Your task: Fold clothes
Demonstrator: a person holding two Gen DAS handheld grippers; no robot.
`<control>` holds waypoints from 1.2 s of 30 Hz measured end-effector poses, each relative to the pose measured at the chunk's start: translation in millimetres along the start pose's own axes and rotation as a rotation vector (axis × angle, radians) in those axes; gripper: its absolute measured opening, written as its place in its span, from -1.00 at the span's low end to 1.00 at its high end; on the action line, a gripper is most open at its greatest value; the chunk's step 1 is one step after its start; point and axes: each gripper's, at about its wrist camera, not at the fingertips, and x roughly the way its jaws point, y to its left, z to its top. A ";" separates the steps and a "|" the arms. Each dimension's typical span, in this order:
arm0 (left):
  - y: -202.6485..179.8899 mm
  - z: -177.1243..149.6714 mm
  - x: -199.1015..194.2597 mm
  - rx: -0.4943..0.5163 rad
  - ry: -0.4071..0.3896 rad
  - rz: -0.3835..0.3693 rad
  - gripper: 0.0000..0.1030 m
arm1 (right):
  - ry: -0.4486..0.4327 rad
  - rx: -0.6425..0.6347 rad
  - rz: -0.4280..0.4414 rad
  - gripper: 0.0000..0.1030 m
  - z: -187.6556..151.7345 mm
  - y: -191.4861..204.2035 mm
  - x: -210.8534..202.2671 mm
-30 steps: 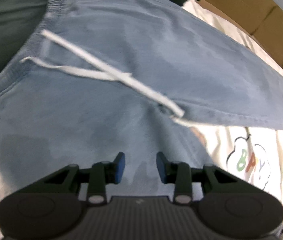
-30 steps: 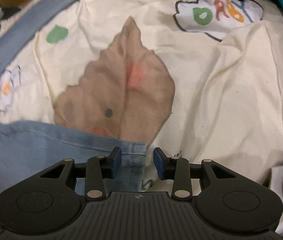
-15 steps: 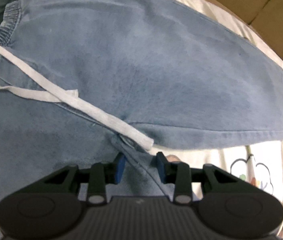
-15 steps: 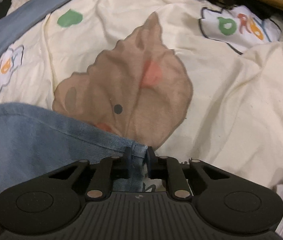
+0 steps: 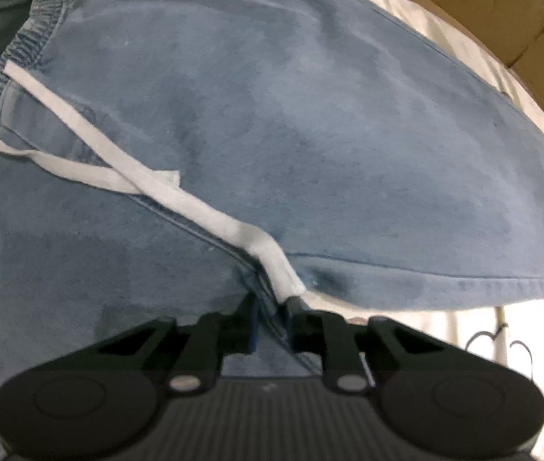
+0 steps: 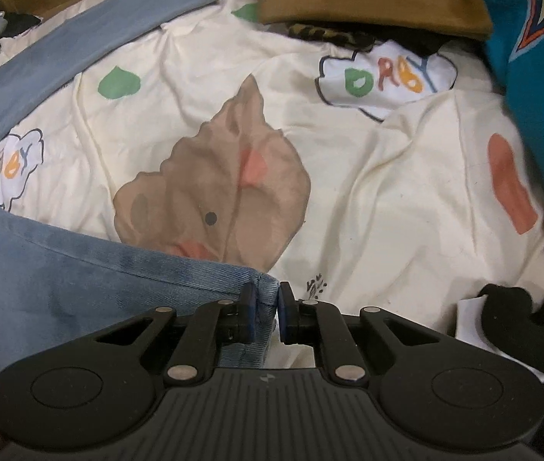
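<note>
My left hand-held gripper (image 5: 272,320) is clamped on the crotch seam of the blue trousers (image 5: 291,123) spread across the bed sheet (image 6: 367,199), my right hand-held gripper (image 6: 265,313) pinching a leg hem corner, legs running rightward.

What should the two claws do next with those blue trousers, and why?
Probably lift both claws together and carry the held leg over onto the other one. The left claw is shut on the blue trousers at the crotch seam, beside the white drawstring. The right claw pinches a hem corner. The legs lie spread apart on the printed sheet.
</note>
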 end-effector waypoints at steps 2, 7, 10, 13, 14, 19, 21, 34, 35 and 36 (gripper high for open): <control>1.1 -0.2 -2.6 -0.016 -0.007 -0.007 -0.78 | 0.006 0.001 0.001 -0.84 2.1 -0.7 0.4; 5.6 -3.2 -10.7 -0.043 -0.055 -0.060 -0.80 | 0.025 -0.005 -0.009 -0.83 6.9 -2.5 8.2; 10.1 -4.1 -4.1 -0.054 -0.058 -0.078 -0.79 | 0.044 -0.011 -0.023 -0.83 8.3 -3.6 24.6; 10.0 -4.8 7.0 -0.067 -0.058 -0.076 -0.69 | 0.082 0.001 -0.027 -0.82 9.8 -5.8 51.6; 8.8 -4.3 8.1 -0.064 -0.053 -0.072 -0.69 | 0.098 0.009 -0.026 -0.79 10.4 -6.8 61.9; 1.8 1.3 -13.7 0.034 -0.022 -0.095 -0.18 | 0.122 0.033 -0.009 -0.46 12.3 -12.6 63.4; 5.2 -1.7 -29.2 0.059 -0.040 -0.110 -0.02 | 0.119 0.030 -0.007 -0.38 10.3 -18.6 52.4; 74.9 -21.8 -80.3 0.049 -0.034 -0.002 -0.02 | 0.234 0.213 0.124 -0.35 -32.4 -57.9 17.1; 82.8 -25.3 -80.8 0.036 -0.028 0.012 -0.02 | 0.251 0.228 0.139 -0.35 -37.8 -57.6 17.5; 90.5 -28.4 -80.7 0.022 -0.022 0.025 -0.02 | 0.272 0.236 0.147 -0.35 -43.3 -56.5 20.4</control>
